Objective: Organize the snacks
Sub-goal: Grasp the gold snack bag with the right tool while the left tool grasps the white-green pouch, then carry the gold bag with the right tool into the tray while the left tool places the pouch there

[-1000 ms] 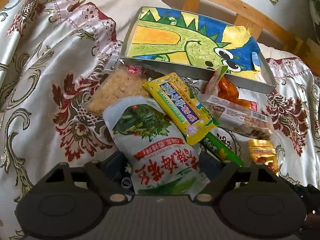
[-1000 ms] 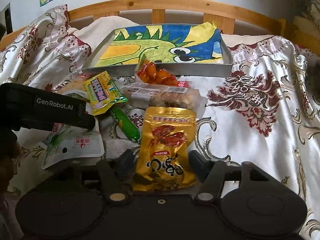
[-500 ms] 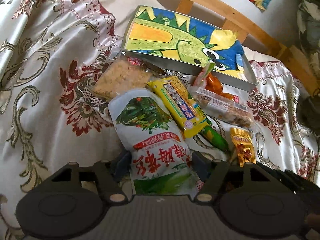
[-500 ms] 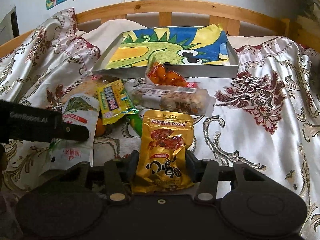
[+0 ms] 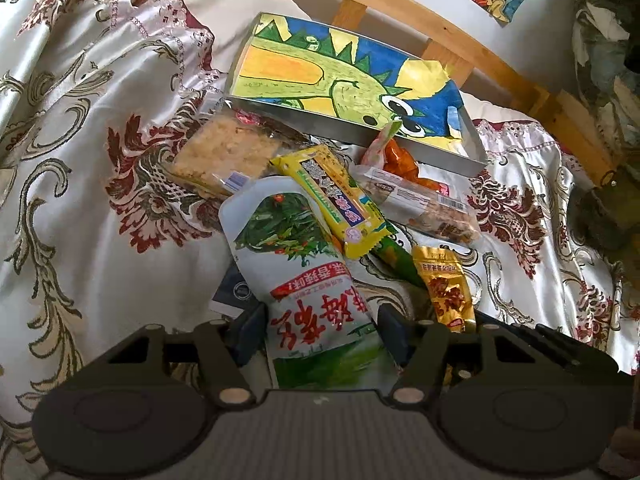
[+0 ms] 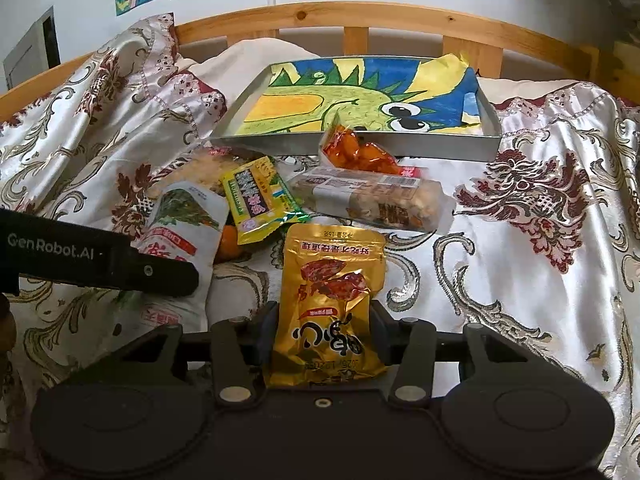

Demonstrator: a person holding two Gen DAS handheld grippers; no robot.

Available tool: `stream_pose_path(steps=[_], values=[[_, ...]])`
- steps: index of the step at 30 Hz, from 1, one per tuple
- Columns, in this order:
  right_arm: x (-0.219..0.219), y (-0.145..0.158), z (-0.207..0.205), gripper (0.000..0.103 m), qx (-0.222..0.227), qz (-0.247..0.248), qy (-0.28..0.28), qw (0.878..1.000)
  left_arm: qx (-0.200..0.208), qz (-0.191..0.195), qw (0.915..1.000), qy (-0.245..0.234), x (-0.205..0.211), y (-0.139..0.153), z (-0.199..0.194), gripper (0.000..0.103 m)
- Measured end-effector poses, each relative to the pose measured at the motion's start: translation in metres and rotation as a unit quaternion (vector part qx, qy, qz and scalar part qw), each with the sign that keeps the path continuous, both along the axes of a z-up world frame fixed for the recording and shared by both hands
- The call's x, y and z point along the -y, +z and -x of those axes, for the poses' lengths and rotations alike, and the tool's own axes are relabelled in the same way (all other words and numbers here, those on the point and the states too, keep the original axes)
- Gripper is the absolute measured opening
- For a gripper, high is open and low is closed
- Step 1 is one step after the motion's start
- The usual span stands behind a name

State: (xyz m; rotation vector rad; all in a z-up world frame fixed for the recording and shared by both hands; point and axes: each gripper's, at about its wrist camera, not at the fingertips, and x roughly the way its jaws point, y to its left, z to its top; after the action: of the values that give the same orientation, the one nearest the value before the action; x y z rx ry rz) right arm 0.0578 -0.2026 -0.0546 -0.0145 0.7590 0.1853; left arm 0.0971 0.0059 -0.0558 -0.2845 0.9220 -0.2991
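A white and green snack pouch (image 5: 296, 256) lies between the jaws of my left gripper (image 5: 322, 328), which are closing, and both pads touch its sides. My right gripper (image 6: 324, 328) is shut on a gold foil pouch (image 6: 332, 280), also seen as the gold pouch (image 5: 444, 288) in the left wrist view. Behind them lie a yellow snack pack (image 5: 336, 200), a cracker pack (image 5: 224, 156), a long clear nut pack (image 6: 372, 200) and an orange snack bag (image 6: 356, 152). The metal tray (image 6: 360, 146), lined with a dinosaur drawing, sits at the back.
Everything rests on a cream satin bedspread (image 6: 520, 240) with red floral patterns. A wooden headboard (image 6: 360, 16) runs behind the tray. A green stick pack (image 5: 396, 256) and an orange fruit (image 6: 230, 244) lie among the snacks. The left gripper's finger (image 6: 160, 276) crosses the right wrist view.
Both pairs of jaws have narrowed onto their pouches. The left gripper has drawn back and turned, so the tray and snacks look farther away. The right gripper has stayed in place.
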Motion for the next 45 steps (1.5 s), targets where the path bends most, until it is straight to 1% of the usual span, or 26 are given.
stream_pose_path(steps=[6, 13, 19, 22, 25, 29, 32, 35, 40, 45], values=[[0.002, 0.002, 0.002, 0.048, 0.006, -0.006, 0.001, 1.000, 0.010, 0.011, 0.9999, 0.001, -0.002, 0.004, 0.002, 0.065], [0.002, 0.007, 0.004, 0.048, 0.021, -0.005, 0.006, 1.000, 0.048, 0.024, 0.9985, 0.014, -0.005, 0.017, 0.003, 0.065], [0.004, 0.020, -0.002, 0.048, 0.043, -0.003, 0.009, 0.999, 0.077, 0.023, 0.9966, 0.017, -0.005, 0.037, -0.023, 0.065], [0.006, 0.031, -0.013, 0.048, 0.063, 0.001, 0.013, 0.998, 0.106, 0.013, 0.9941, 0.014, -0.004, 0.051, -0.041, 0.065], [0.009, 0.046, -0.032, 0.048, 0.083, 0.003, 0.018, 0.996, 0.124, 0.009, 0.9921, 0.014, 0.002, 0.062, -0.064, 0.065], [0.017, 0.066, -0.066, 0.048, 0.109, 0.002, 0.022, 0.994, 0.139, 0.016, 0.9899, 0.024, 0.010, 0.072, -0.099, 0.066], [0.022, 0.077, -0.095, 0.048, 0.131, 0.012, 0.027, 0.991, 0.152, 0.018, 0.9879, 0.028, 0.016, 0.076, -0.125, 0.066], [0.027, 0.082, -0.127, 0.048, 0.138, 0.020, 0.020, 0.990, 0.153, 0.021, 0.9875, 0.030, 0.019, 0.076, -0.158, 0.066], [0.035, 0.078, -0.174, 0.048, 0.138, 0.035, 0.006, 0.990, 0.154, 0.015, 0.9876, 0.028, 0.027, 0.066, -0.204, 0.066], [0.043, 0.057, -0.211, 0.048, 0.125, 0.041, -0.018, 0.991, 0.142, 0.002, 0.9896, 0.020, 0.040, 0.043, -0.233, 0.066]])
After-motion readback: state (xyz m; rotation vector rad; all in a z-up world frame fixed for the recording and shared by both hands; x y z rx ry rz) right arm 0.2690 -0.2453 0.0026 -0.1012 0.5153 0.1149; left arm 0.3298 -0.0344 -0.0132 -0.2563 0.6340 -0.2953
